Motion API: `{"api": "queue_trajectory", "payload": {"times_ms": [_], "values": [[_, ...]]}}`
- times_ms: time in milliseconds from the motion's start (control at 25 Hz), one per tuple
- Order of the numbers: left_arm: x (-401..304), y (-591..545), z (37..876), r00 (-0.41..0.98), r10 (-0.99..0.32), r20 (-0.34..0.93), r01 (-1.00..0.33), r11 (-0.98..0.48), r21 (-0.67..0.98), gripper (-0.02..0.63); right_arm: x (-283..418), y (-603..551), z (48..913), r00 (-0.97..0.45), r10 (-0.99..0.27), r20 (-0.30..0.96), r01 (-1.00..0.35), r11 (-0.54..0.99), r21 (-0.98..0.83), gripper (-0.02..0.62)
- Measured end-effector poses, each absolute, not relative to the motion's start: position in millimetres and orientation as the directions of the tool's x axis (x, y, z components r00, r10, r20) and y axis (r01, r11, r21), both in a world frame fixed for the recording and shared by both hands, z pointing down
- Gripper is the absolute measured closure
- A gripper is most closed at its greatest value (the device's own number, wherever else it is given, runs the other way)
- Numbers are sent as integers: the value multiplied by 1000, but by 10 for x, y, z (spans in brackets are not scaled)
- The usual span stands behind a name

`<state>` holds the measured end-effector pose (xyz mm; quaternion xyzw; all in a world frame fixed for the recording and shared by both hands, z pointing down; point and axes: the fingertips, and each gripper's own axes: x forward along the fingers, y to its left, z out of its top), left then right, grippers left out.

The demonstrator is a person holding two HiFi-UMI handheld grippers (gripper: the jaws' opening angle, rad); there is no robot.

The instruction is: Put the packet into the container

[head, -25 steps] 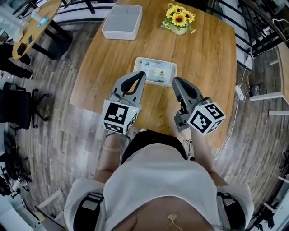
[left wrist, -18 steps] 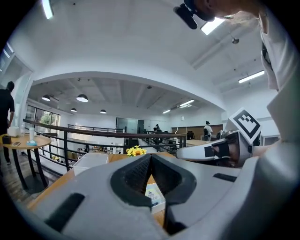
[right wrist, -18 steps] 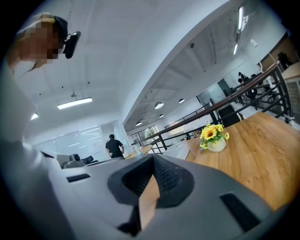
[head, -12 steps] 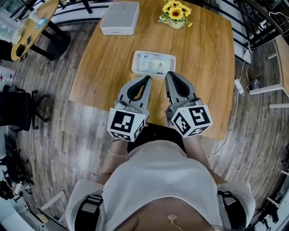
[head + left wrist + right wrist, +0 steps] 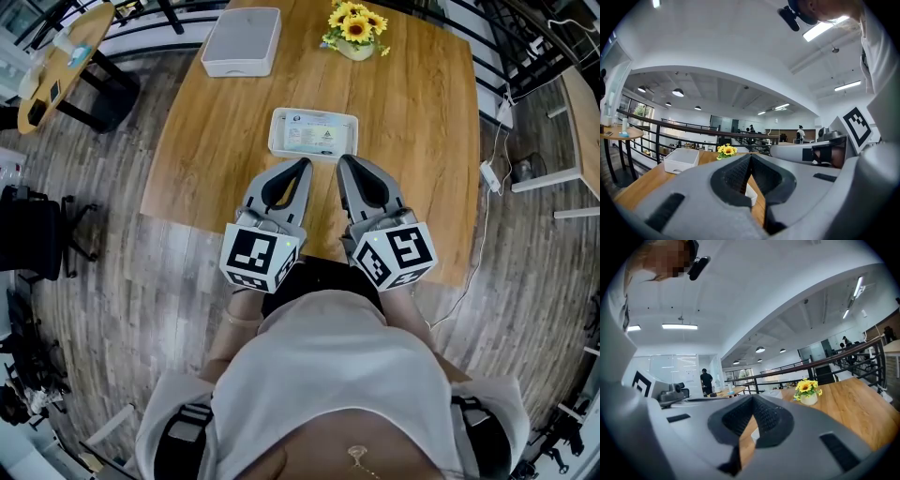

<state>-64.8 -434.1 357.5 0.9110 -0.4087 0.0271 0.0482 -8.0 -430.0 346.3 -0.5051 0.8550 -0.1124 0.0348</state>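
On the table (image 5: 427,159) sit one packet (image 5: 314,136), one container (image 5: 242,42), one bouquet (image 5: 356,28).

Open-plan hall around a rectangular honey-brown wooden bench (image 5: 412,141). Under and all about it, grey-brown plank floor (image 5: 122,272). Off the bench's far left corner, a round wooden side table (image 5: 94,28); left of the bench, a black office chair (image 5: 33,234). Beyond its far edge, a black metal railing (image 5: 680,125). Right of it, a white power strip (image 5: 487,173). Overhead, white ceiling with long strip lights (image 5: 679,326) and round lamps (image 5: 678,93).
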Motion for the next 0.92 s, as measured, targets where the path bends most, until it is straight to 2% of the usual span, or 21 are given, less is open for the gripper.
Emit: {"api": "queue_trajectory", "payload": {"times_ms": [920], "values": [[-659,-4434,3650,659,-743,118,-751,-658,52,597,-38,-4383,3527,-495,-864,86,-853,465,-237,584]]}}
